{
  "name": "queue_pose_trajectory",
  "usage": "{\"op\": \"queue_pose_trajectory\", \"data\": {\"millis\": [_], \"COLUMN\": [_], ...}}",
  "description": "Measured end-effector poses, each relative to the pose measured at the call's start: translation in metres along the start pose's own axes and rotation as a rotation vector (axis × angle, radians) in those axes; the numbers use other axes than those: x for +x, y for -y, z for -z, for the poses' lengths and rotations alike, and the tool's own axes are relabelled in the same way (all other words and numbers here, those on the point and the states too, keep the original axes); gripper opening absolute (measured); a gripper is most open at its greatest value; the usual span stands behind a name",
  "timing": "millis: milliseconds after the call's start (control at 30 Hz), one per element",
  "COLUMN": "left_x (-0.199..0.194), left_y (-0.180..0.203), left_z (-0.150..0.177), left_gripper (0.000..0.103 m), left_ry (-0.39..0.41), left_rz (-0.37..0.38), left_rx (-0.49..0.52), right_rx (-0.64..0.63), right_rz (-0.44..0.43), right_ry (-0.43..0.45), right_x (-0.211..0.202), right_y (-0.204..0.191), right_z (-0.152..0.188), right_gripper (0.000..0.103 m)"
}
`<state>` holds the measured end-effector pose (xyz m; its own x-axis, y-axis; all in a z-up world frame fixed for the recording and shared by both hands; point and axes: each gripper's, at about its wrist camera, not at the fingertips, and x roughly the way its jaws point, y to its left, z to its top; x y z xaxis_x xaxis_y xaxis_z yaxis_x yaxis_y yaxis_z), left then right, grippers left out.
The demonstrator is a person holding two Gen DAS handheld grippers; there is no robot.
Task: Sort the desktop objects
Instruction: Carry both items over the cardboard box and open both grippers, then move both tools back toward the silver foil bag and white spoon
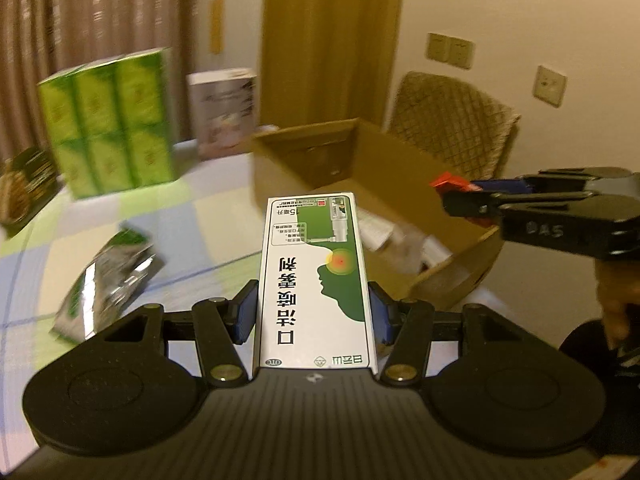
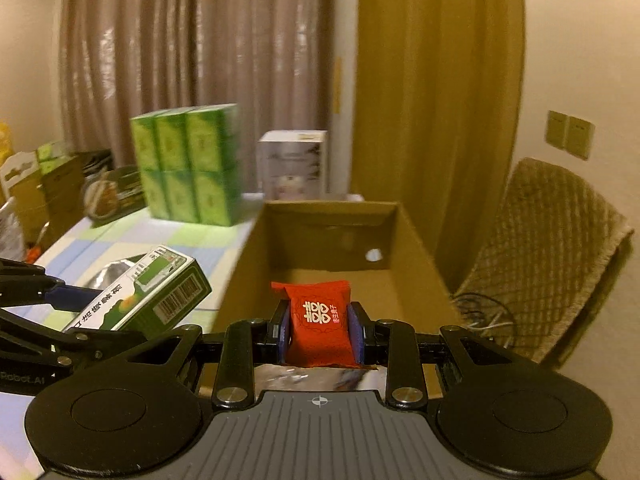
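Observation:
My left gripper (image 1: 313,312) is shut on a long white and green medicine box (image 1: 316,276), its blue pads pressing both long sides; the same box (image 2: 140,300) shows at the left of the right wrist view. My right gripper (image 2: 320,330) is shut on a small red snack packet (image 2: 320,320) with white characters, held just above the near rim of an open cardboard box (image 2: 240,272). Seen from the left wrist, the right gripper (image 1: 460,196) hangs over the cardboard box (image 1: 272,176) with the red packet (image 1: 450,182) at its tip. Some white items lie inside the carton.
A silver and green foil pouch (image 1: 104,280) lies on the checked tablecloth (image 1: 180,208). A stack of green cartons (image 1: 112,120) and a white box (image 1: 224,112) stand at the back. A woven chair (image 2: 552,256) is right of the carton. More boxes crowd the far left.

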<state>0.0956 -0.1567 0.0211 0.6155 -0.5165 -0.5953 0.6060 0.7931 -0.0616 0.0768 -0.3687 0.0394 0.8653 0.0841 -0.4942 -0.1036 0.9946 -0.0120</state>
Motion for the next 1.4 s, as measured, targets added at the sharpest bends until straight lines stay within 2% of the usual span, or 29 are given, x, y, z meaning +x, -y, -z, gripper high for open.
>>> {"op": "queue_pose_trajectory", "data": {"millis": [167,433,467,500,533,567,633,800,1033,1400], "left_x": [0.03,0.063,0.067,0.071,0.074,0.078,0.08,0.065,0.033,-0.012], "left_y": [0.023,0.036,0.038,0.038,0.038,0.038,0.036,0.022,-0.005,-0.043], "left_z": [-0.023,-0.043,-0.046,-0.048,-0.051,-0.053,-0.055,-0.045,-0.011,0.028], "left_gripper": [0.051,0.051,0.051,0.051,0.053,0.067,0.07,0.07,0.07,0.072], "left_ry": [0.003,0.003,0.01,0.023,0.041,0.049,0.063,0.071,0.039,0.011], "left_rz": [0.045,0.074,0.077,0.081,0.085,0.085,0.072,0.036,-0.02,-0.105], "left_rx": [0.02,0.014,0.009,0.003,-0.004,-0.006,-0.009,-0.001,-0.067,-0.143], "right_rx": [0.028,0.083,0.105,0.129,0.152,0.17,0.172,0.195,0.223,0.193], "right_rz": [0.012,0.002,-0.006,-0.005,-0.008,-0.011,-0.005,-0.009,-0.041,-0.094], "right_ry": [0.001,0.037,0.033,0.021,0.021,0.028,0.026,0.01,-0.006,-0.028], "right_x": [0.011,0.025,0.029,0.033,0.034,0.032,0.028,0.016,-0.003,-0.021], "right_y": [0.021,0.041,0.044,0.048,0.052,0.056,0.058,0.054,0.033,-0.012], "right_z": [-0.001,-0.006,-0.007,-0.008,-0.009,-0.009,-0.006,0.008,0.024,0.032], "right_gripper": [0.027,0.027,0.037,0.061,0.066,0.066,0.066,0.066,0.068,0.077]}}
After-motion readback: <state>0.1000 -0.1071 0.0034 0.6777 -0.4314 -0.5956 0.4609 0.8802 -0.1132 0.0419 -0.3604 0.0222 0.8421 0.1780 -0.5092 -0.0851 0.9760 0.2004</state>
